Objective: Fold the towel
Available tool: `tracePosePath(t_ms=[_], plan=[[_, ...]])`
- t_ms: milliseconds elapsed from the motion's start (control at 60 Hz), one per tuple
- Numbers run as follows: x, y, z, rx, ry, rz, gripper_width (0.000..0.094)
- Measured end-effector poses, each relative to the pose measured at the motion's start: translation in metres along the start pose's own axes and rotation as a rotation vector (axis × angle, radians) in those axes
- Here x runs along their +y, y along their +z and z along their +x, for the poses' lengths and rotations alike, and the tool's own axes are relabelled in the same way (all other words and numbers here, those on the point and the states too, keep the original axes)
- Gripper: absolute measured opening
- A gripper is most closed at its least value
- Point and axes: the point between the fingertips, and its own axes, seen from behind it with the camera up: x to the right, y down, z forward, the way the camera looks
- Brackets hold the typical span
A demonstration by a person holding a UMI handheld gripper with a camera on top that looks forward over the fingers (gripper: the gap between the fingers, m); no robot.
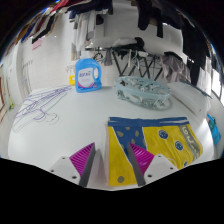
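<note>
A yellow towel [158, 140] with a blue dotted pattern and a striped border lies flat on the white table [70, 125]. One narrow end of it runs back between my fingers. My gripper [112, 152] is open low over the table. The left finger's magenta pad [84, 160] stands a little apart from the towel's edge. The right finger's pad [140, 160] lies against or over the towel's other side. The towel rests on the table, not lifted.
A blue and yellow detergent pack [88, 75] stands at the back of the table. A clear glass dish [140, 90] sits to its right. Wire hangers [40, 105] lie at the left. A small blue item [212, 126] sits at the far right.
</note>
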Motion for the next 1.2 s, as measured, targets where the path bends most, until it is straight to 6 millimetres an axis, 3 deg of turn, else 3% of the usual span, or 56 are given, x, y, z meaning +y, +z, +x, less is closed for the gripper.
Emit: tracePosePath(t_ms=[17, 67, 83, 250, 300, 400, 517, 583, 700, 817, 850, 883, 967, 1000, 1083, 1200], plan=[[0.0, 0.0, -0.002, -0.005, -0.016, -0.004, 0.0595], [-0.002, 0.001, 0.003, 0.022, -0.076, -0.018, 0.0073], [-0.005, 0.0, 0.008, 0.053, -0.09, -0.013, 0.0042], [-0.008, -0.008, -0.001, -0.036, -0.029, -0.033, 0.0014], [-0.02, -0.015, 0.002, -0.063, 0.017, -0.023, 0.0014], [-0.058, -0.041, 0.028, -0.104, 0.093, 0.011, 0.0013], [-0.095, -0.067, 0.096, -0.083, 0.127, 0.051, 0.0013], [-0.102, -0.073, 0.14, -0.062, 0.148, 0.057, 0.0016], [-0.08, -0.063, 0.222, 0.032, 0.108, 0.028, 0.0021], [-0.042, -0.032, 0.253, 0.053, 0.115, -0.04, 0.0031], [-0.033, -0.028, 0.261, 0.049, 0.103, -0.049, 0.0059], [-0.026, -0.022, 0.264, 0.043, 0.094, -0.061, 0.0171], [-0.011, -0.019, 0.277, 0.087, 0.087, -0.096, 0.0844], [-0.014, -0.03, 0.284, 0.101, 0.077, -0.094, 0.079], [-0.025, -0.062, 0.283, 0.088, 0.088, -0.064, 0.0856], [-0.043, -0.157, 0.275, 0.042, 0.088, -0.063, 0.0844]])
